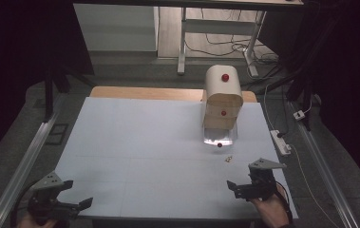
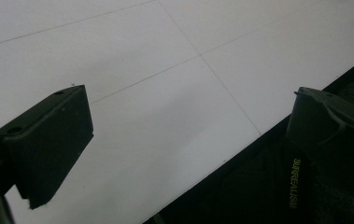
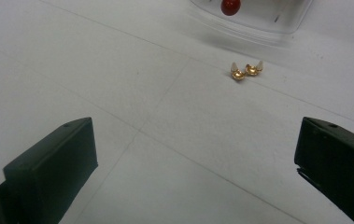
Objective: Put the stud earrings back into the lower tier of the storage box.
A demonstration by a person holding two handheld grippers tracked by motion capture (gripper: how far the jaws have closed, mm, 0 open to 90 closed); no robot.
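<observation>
Right gripper (image 3: 195,163) jaws are spread apart, holding nothing; two small gold earrings (image 3: 245,71) lie on the white table (image 3: 118,93) ahead of the jaws, right of centre. Left gripper (image 2: 188,135) jaws are likewise released over the table edge

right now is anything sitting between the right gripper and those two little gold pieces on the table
Nothing visible does. The right gripper has its jaws wide apart, and in the right gripper view only bare white table lies between them and the two gold pieces. The clear drawer with a red knob sits beyond the pieces, not in the path.
</observation>
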